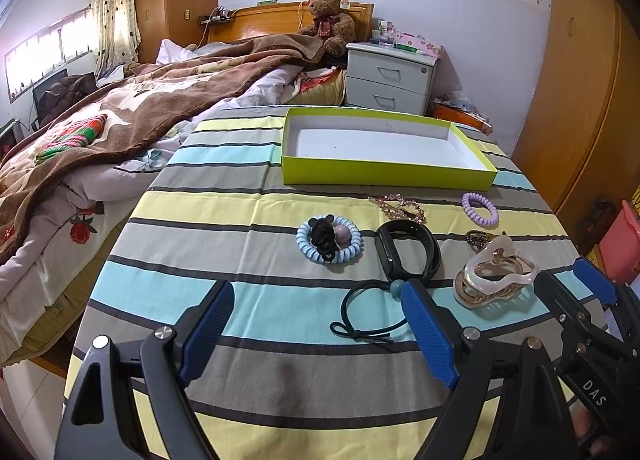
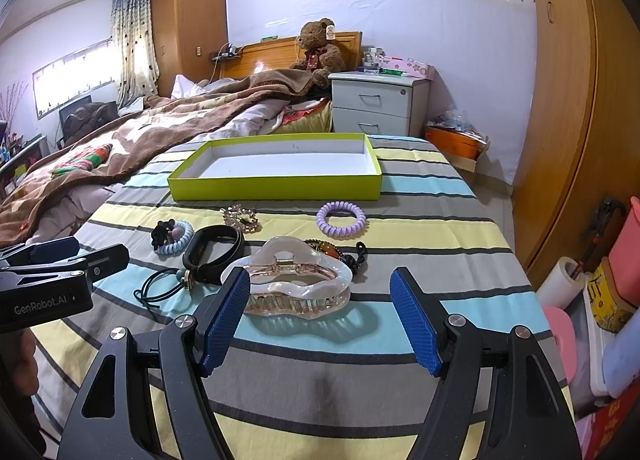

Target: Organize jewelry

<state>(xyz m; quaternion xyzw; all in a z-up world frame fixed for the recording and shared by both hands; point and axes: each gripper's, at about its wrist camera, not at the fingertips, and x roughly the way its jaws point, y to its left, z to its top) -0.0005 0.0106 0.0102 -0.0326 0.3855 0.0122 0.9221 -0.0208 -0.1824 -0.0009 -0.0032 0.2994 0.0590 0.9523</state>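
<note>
An empty lime-green box (image 1: 384, 172) (image 2: 276, 182) sits at the far end of the striped table. In front of it lie a sparkly pink clip (image 1: 400, 207) (image 2: 242, 218), a purple coil tie (image 1: 480, 210) (image 2: 341, 218), a blue coil tie with a black tie inside (image 1: 329, 239) (image 2: 173, 238), a black wristband (image 1: 408, 250) (image 2: 214, 252), a thin black hair tie (image 1: 368, 312) (image 2: 162, 288) and a large translucent claw clip (image 1: 494, 276) (image 2: 298, 280). My left gripper (image 1: 318, 320) is open, hovering near the thin hair tie. My right gripper (image 2: 320, 312) is open just before the claw clip.
A bed with a brown blanket (image 1: 120, 108) borders the table's left side. A white nightstand (image 1: 388, 76) and a teddy bear (image 1: 332, 20) stand behind the box. A wooden wardrobe (image 2: 568, 100) and pink containers (image 2: 616, 252) fill the right.
</note>
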